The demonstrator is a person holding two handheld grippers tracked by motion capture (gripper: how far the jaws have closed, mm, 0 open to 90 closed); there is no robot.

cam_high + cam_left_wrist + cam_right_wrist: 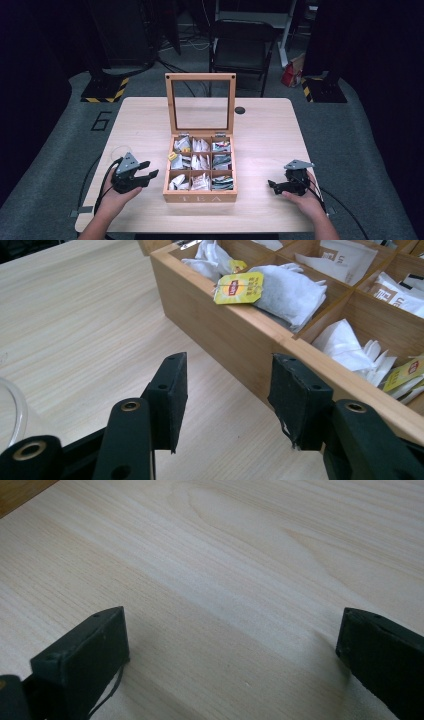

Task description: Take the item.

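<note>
Open tea box mid-table, both grippers empty and spread either side of it.

The pale wooden tea box with nine compartments sits at the table's middle, its glass-paned lid standing upright at the back; the left gripper hovers just beside its left wall with jaws parted on nothing, and the right gripper rests well apart to the right, jaws wide over bare light-grained wooden tabletop. The box looks stiff and fairly heavy, best held by its walls. The white paper teabag with a yellow tag draped at the near rim is soft, light and tearable; I would pinch its tag or folded edge. Sachets in the far compartments are probably foil, though they are too small to tell.
</note>
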